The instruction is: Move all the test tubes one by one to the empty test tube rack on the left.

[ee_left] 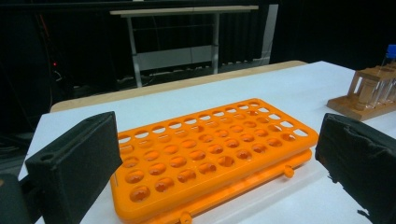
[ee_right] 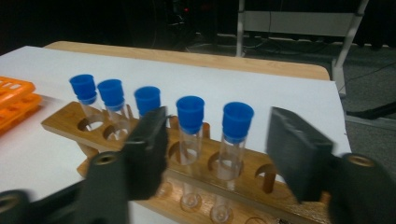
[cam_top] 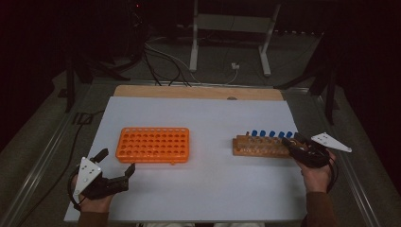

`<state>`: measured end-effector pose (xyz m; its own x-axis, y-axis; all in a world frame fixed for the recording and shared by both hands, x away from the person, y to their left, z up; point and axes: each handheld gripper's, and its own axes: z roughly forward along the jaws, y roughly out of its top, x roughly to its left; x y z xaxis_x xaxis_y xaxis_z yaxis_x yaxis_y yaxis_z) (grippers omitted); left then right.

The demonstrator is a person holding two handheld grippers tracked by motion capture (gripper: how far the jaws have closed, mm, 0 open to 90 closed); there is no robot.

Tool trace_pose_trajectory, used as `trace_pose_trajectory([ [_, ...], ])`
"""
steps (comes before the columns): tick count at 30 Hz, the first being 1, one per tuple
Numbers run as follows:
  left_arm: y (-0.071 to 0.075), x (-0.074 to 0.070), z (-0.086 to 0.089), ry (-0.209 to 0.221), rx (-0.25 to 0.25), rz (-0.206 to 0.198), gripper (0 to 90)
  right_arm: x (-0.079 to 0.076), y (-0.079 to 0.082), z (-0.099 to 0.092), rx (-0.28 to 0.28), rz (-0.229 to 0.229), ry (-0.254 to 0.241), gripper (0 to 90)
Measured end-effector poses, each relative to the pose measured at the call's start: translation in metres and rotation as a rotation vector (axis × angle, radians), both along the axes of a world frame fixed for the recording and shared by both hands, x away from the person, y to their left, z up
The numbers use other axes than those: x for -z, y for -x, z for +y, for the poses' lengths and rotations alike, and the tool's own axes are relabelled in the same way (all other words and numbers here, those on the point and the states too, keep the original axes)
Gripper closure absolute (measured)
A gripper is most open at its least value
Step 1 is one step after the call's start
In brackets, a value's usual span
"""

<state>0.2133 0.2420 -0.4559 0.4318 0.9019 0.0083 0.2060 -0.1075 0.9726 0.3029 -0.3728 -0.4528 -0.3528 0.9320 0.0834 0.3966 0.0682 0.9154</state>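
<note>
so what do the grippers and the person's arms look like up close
Both are black two-jaw tools. The left gripper and right gripper each carry a pale grey three-cornered plate dotted with small dark marks. The pads are blocky, matte black. Dark cable loops by each hand. The sleeves are brown.

wooden rack [ee_left: 369, 95]: cut by right edge | orange rack [ee_right: 14, 100]: cut by left edge

Left gripper [cam_top: 116, 163] low at my 7 o'clock, jaws spread wide, aimed toward 1 o'clock, nothing between pads. Left hand [cam_top: 92, 201] wrapped round its body, forearm entering from 6. Right gripper [cam_top: 293, 143] at 4 o'clock, jaws part open, aimed toward 11; right hand [cam_top: 318, 177] behind.
</note>
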Motion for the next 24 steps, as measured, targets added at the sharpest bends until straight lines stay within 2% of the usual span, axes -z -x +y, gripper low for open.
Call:
trace_pose_trajectory([
  [1, 0.000, 0.000, 0.000, 0.001, 0.000, 0.000, 0.7, 0.002, -0.001, -0.002, -0.002, 0.003, 0.001, 52.9],
  [2, 0.000, 0.000, 0.000, 0.001, 0.000, 0.000, 0.7, 0.004, -0.001, -0.003, 0.000, 0.008, 0.001, 56.2],
  [5, 0.000, 0.000, 0.000, 0.000, 0.000, 0.000, 0.7, 0.007, -0.004, -0.004, 0.012, 0.027, 0.006, 61.3],
  [13, 0.000, 0.000, 0.000, 0.000, 0.000, 0.002, 0.7, 0.014, -0.013, 0.000, 0.022, 0.050, 0.033, 67.4],
  [24, 0.000, 0.000, 0.001, 0.000, -0.001, 0.003, 0.7, 0.018, -0.015, 0.006, 0.044, 0.031, 0.045, 75.4],
])
